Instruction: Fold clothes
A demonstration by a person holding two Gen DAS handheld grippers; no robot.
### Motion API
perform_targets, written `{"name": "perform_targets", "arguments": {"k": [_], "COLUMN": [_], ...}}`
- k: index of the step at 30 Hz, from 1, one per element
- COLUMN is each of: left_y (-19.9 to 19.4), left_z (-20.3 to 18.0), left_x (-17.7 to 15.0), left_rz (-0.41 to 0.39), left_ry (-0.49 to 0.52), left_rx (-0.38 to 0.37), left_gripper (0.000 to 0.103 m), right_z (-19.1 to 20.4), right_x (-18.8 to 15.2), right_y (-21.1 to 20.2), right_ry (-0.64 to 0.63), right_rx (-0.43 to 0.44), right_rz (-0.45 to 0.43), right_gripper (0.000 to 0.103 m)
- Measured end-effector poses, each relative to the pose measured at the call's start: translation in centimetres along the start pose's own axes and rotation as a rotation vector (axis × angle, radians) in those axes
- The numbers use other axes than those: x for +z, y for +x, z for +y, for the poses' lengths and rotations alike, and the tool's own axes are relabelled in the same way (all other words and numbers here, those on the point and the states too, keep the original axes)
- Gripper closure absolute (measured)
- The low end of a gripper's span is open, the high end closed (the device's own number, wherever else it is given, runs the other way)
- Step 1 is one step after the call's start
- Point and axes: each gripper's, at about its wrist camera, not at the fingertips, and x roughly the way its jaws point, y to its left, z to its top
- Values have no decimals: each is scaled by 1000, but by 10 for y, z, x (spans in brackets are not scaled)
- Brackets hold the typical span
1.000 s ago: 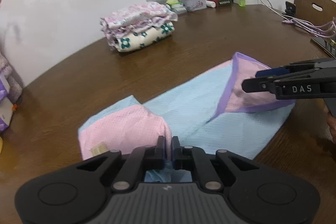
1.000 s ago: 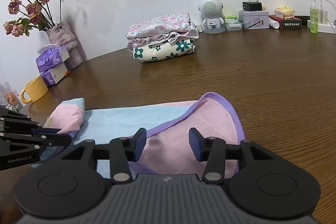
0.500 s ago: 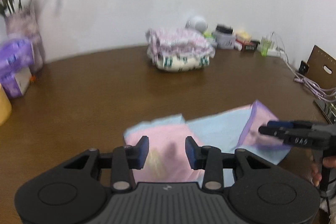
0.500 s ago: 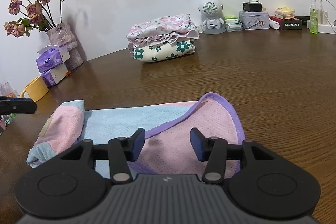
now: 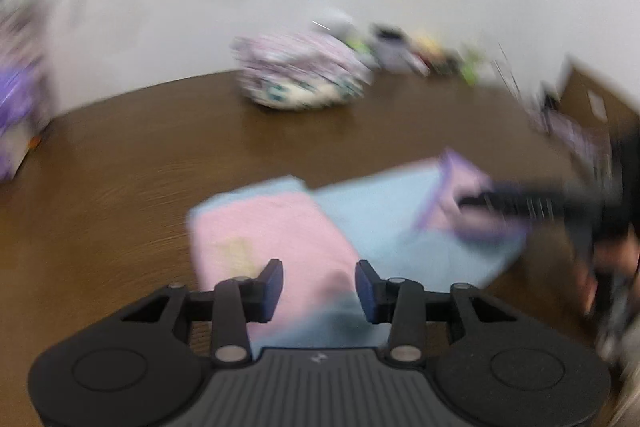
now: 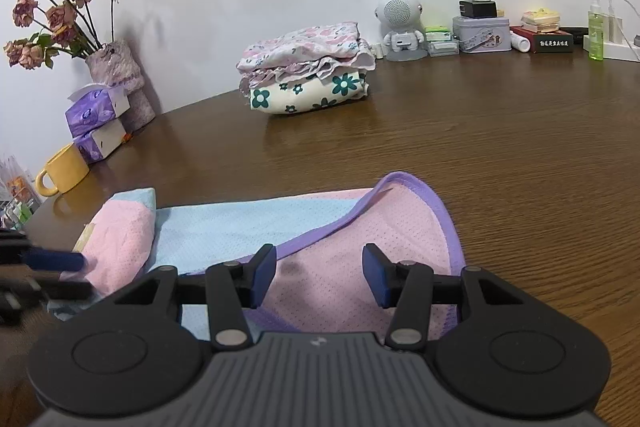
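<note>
Wooden table [image 6: 500, 155] is bearing the garment [image 6: 256, 223], half folded. Left gripper [image 5: 319, 281] has just been opening, nothing pinched; right gripper [image 6: 319, 273] is hovering released over the pink flap. Next fold wants aligned edges.

Both wrist fisheyes sit low behind their own fingers, angled down across the wooden table [image 6: 500, 147] toward the wall, left view blurred, right sharp, each close over opposite ends of the garment [image 6: 256, 223] [image 5: 384, 211], sharing the folded stack [image 6: 306, 77] [image 5: 300, 79].
</note>
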Motion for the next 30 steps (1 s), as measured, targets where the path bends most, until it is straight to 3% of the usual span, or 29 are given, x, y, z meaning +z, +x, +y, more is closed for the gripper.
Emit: {"name": "perform_targets", "arguments": {"k": [5, 10, 13, 15, 18, 30], "left_y": [11, 32, 41, 47, 48, 8], "left_z": [59, 80, 81, 80, 74, 105], "left_x": [-6, -14, -11, -10, -10, -25], "left_rz": [72, 132, 137, 147, 133, 141], "left_ry": [-245, -341, -351, -345, -290, -170], "left_rx": [32, -72, -114, -135, -126, -47], "left_gripper": [56, 58, 68, 84, 93, 96], "right_z": [0, 1, 1, 1, 2, 3], "right_x": [0, 0, 0, 0, 0, 0], "right_y": [0, 0, 0, 0, 0, 0], "right_ry": [0, 0, 0, 0, -1, -1], "right_rx": [0, 1, 1, 1, 2, 3], "right_rz": [0, 0, 0, 0, 0, 0], "right_gripper": [55, 55, 55, 55, 55, 51]}}
